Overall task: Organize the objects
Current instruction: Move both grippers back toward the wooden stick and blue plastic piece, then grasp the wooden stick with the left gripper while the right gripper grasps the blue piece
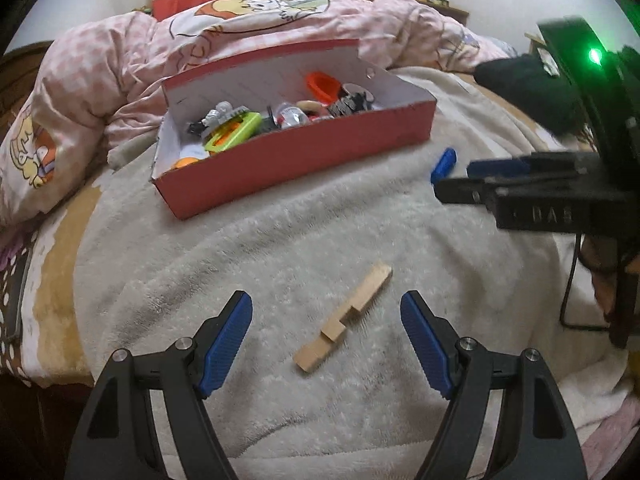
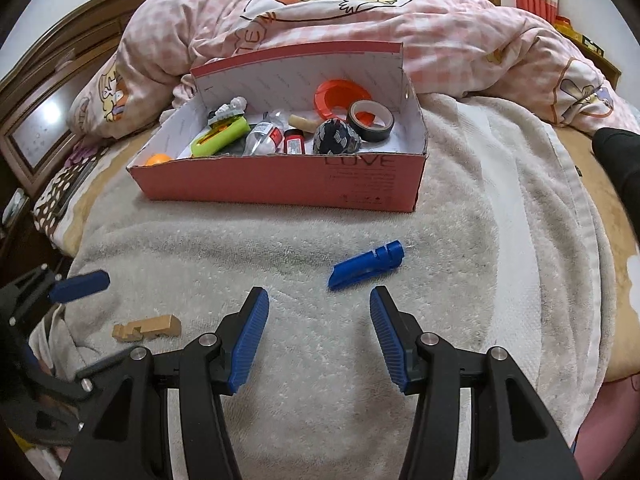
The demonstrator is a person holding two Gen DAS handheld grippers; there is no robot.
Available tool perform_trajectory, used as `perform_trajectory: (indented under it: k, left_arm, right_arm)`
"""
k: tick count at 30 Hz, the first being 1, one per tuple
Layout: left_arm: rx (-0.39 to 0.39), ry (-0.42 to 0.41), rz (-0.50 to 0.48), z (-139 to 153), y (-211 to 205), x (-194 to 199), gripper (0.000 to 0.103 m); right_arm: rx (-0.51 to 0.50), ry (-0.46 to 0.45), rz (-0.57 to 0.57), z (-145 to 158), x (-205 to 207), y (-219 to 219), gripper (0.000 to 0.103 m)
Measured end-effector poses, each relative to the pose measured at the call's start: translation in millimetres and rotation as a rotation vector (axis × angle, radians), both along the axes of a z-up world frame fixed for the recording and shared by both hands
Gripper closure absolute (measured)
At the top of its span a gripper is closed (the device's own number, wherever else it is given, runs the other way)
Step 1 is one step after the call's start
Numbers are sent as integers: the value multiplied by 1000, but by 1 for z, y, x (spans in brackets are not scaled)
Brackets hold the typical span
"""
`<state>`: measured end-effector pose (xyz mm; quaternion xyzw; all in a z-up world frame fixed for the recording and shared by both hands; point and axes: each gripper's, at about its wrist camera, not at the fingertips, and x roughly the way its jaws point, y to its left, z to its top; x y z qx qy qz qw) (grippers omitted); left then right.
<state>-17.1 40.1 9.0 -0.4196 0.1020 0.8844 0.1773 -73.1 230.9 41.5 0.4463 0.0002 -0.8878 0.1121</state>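
In the left wrist view, the left gripper [image 1: 326,344] fills the bottom of the frame with its blue-padded jaws spread wide apart and empty, and a pale notched wooden block [image 1: 343,317] lies between and just beyond the fingertips on the grey fleece blanket [image 1: 280,240] that covers the bed, touching neither pad. Above the centre, a red cardboard box with a white lining [image 1: 304,160] sits on the blanket, holding a lime-green plastic toy [image 1: 232,130], an orange plastic ring [image 1: 322,84] and other small items. In the right wrist view, the right gripper [image 2: 319,336] stands at the bottom centre, its jaws also apart with nothing between them, and a blue plastic clip-like piece [image 2: 366,265] lies on the blanket just above the right fingertip. A roll of dark tape [image 2: 370,120] rests at the right end of the box. A pink checked cartoon-print quilt [image 2: 360,20] is heaped across the top.
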Motion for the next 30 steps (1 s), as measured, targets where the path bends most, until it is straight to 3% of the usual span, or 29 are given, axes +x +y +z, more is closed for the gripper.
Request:
perform_trajectory:
  k: [3,8,15,25,30]
  left_arm:
    - [-5,-6,-3,-4,1,-1,37]
    - [19,-51,23,-11,-7,-10,68]
    - [-21,-39,70,-16,-11,-14,69]
    - [-29,-35,79,-18,-9,-16,69]
    - [-21,-32,83,-18,-10,-15,69]
  right_arm:
    - [-4,-5,-7,-2,-1,1,49]
    - [-5,-13,-16,-4,-3,2,49]
    - [2,-16,-27,-7,-5,2,49]
    - [-51,-59,-162,-8,-31,11,49]
    - [-15,-77,-202,-15,-44,10,50]
